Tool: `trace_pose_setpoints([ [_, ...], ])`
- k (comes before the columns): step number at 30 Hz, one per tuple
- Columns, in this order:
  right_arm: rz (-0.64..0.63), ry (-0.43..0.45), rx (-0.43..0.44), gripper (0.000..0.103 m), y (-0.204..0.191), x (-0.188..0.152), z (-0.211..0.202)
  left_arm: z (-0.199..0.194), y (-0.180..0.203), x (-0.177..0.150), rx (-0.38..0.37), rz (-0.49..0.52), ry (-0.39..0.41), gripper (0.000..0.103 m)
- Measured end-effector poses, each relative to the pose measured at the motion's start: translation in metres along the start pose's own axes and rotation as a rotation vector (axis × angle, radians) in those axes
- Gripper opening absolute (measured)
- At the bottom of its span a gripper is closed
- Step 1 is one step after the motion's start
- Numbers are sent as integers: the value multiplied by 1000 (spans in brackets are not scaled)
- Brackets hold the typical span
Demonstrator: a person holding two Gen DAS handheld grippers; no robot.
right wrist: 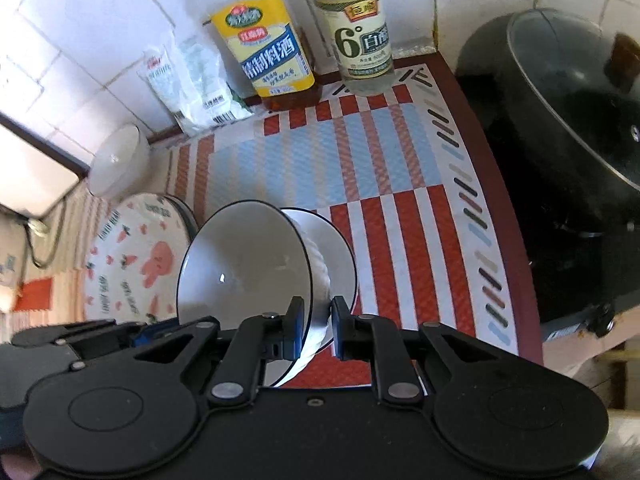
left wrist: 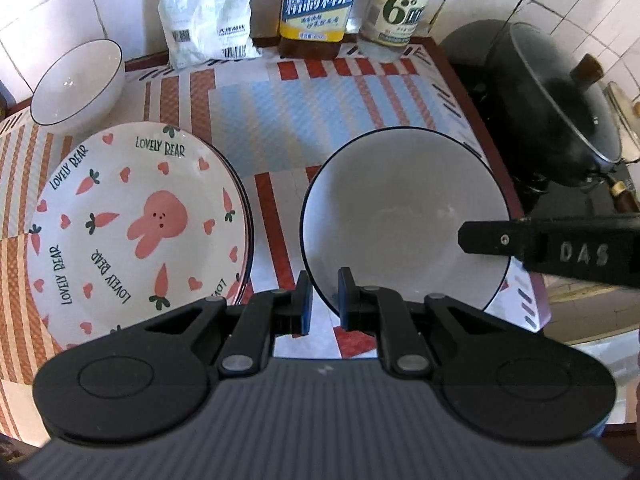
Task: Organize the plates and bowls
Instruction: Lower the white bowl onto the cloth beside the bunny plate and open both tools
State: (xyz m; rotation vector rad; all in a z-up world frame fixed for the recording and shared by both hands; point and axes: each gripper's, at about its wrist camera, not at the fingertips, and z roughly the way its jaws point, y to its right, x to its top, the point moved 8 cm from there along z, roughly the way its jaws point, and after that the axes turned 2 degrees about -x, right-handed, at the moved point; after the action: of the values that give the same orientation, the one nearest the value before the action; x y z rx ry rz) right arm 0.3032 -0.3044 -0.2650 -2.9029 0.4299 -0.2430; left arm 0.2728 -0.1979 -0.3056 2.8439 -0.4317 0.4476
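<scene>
Both hand-held grippers grasp the same white bowl with a dark rim [left wrist: 404, 216], one on each side of its rim. The left hand-held gripper [left wrist: 325, 300] is clenched on the near-left section of the rim, with the rim edge passing between its blue pads. The right hand-held gripper [right wrist: 316, 330] is clenched on the opposite side; in the left wrist view one of its fingers [left wrist: 504, 238] reaches in over the bowl's right edge. In the right wrist view the held bowl is tilted, its opening turned toward the left, and a second white bowl [right wrist: 336, 256] sits directly behind and beneath it on the patterned tabletop [right wrist: 400, 216]. The governing relation is vertical: the held bowl lies just above the second bowl, and its axis is not yet aligned with the axis of the one below. Nesting probably requires levelling the rim before lowering. Whether the two bowls already touch cannot be determined. The stack of rabbit-print plates [left wrist: 136, 224] lies just to the left of the bowls, nearer the left hand. A third small bowl [left wrist: 78, 80] stands well apart at the far left by the tiled wall.
</scene>
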Motion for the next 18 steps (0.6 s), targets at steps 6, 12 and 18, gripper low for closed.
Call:
trace_pose_setpoints([
  [6,-122,24,-79,18,-3,-2,12,8,7,8,55,71,1,11],
  [12,-118,52,-67,19,2,-8,25,12,8,14,68,99,-16,11],
  [18,-116,113,-21,23,6,-9,24,15,5,22,64,87,-28,12],
])
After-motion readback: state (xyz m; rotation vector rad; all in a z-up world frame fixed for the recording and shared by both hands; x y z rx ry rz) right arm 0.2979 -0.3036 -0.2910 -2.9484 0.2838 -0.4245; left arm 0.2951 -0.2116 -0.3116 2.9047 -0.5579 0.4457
